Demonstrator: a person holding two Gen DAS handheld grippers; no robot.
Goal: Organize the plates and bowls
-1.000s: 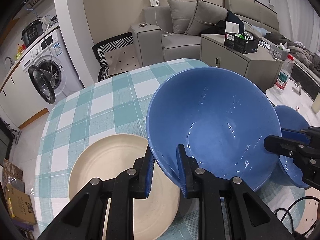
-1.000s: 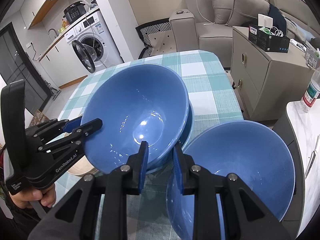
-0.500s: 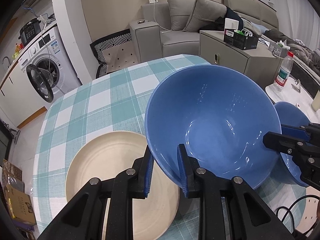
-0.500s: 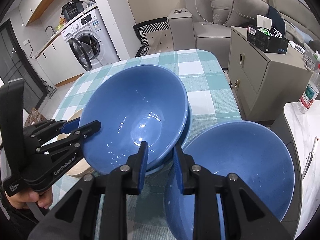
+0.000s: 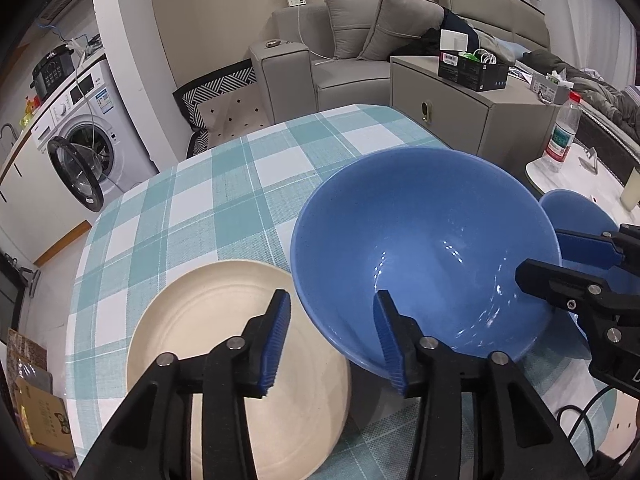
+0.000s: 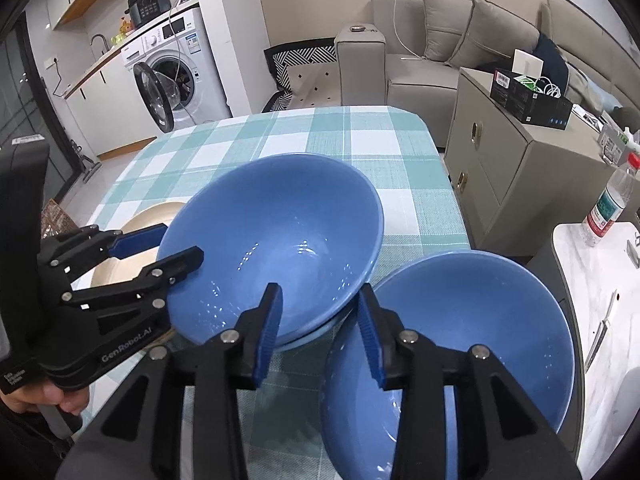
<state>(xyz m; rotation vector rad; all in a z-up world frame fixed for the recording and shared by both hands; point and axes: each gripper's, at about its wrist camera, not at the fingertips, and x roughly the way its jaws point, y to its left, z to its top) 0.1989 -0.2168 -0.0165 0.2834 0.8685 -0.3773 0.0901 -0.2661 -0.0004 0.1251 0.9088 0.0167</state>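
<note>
Your desk, under a teal-and-white checked cloth, carries everything shown, with the washing machine far left and the grey sofa beyond the far edge.

The large blue bowl sits right of centre on the desk; in the right wrist view it rests nested in another blue bowl, whose rim shows just beneath it. Compared with the earlier frames, it has settled lower and more level on that lower bowl.

A second blue bowl lies at the near right, at the desk's right edge and just beside the nested pair.

The cream plate lies flat at the near left, its right edge just beside the large bowl's wall.

Your left claw has just been opening: a second ago its pads pinched the near rim of the large blue bowl; now the jaws stand apart, the rim between them but free of both pads.

Your right claw has likewise just been opening. Its jaws are apart and clear of the rims, straddling the place where the nested bowls and the second bowl come closest.
</note>
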